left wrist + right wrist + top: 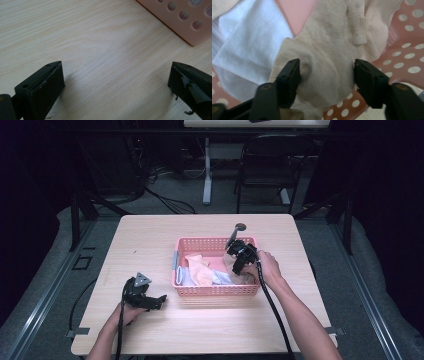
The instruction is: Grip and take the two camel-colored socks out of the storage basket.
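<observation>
Black jaws of my right gripper sit on either side of a beige sock, the left pad already dimpling the knit while the right pad stands at its edge; I would not call that a firm pinch yet, so I count it as open around the sock. That sock lies bunched at the right end of the pink basket, which is why I came in from above, tilted down over the rim. Just beside it lies a white cloth, partly under the beige fold, so a clean bite on 1 piece matters; closing too low could catch both. Further left in the basket I see a peach cloth. My left gripper rests on the wooden table near the basket's front left corner, jaws wide apart with nothing between them, parked out of the way and ready to steady the basket if it slides.
</observation>
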The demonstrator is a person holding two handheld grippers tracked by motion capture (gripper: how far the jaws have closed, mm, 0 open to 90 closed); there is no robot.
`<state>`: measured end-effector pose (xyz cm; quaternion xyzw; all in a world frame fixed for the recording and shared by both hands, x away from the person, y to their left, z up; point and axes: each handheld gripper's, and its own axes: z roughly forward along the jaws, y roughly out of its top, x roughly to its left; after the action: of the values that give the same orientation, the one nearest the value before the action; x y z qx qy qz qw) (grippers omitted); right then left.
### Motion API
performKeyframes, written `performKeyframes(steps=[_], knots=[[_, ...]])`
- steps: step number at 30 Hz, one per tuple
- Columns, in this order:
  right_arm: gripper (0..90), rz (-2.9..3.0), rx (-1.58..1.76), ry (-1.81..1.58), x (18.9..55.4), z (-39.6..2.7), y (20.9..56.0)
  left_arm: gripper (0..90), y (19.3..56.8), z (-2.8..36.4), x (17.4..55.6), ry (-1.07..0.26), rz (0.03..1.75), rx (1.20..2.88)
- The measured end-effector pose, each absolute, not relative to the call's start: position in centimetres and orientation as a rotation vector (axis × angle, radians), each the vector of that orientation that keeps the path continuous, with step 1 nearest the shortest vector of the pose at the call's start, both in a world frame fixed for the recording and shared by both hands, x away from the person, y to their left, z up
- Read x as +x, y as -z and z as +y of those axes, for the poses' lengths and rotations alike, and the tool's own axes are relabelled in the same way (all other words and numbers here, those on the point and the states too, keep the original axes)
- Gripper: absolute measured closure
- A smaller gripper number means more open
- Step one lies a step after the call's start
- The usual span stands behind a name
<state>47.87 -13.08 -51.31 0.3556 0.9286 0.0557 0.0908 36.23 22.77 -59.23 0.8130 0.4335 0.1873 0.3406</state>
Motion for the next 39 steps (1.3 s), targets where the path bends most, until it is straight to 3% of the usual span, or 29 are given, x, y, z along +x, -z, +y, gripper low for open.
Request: performKeyframes(steps=[4,6,12,39], knots=[[54.0,2.758,1.062,-0.159,47.9,-13.1,51.2,0.3,59.2,22.8,36.2,-0.487,1.127,2.118],[66.6,2.753,1.079,-0.169,47.9,-13.2,51.2,0.3,59.2,22.8,36.2,-0.487,1.128,2.115],[81.0,2.750,1.101,-0.181,48.0,-13.6,51.1,0.3,59.2,22.8,36.2,-0.488,1.127,2.118],[81.5,2.719,1.079,-0.280,47.0,-14.1,47.1,0.3,59.2,22.8,36.2,-0.488,1.127,2.118]])
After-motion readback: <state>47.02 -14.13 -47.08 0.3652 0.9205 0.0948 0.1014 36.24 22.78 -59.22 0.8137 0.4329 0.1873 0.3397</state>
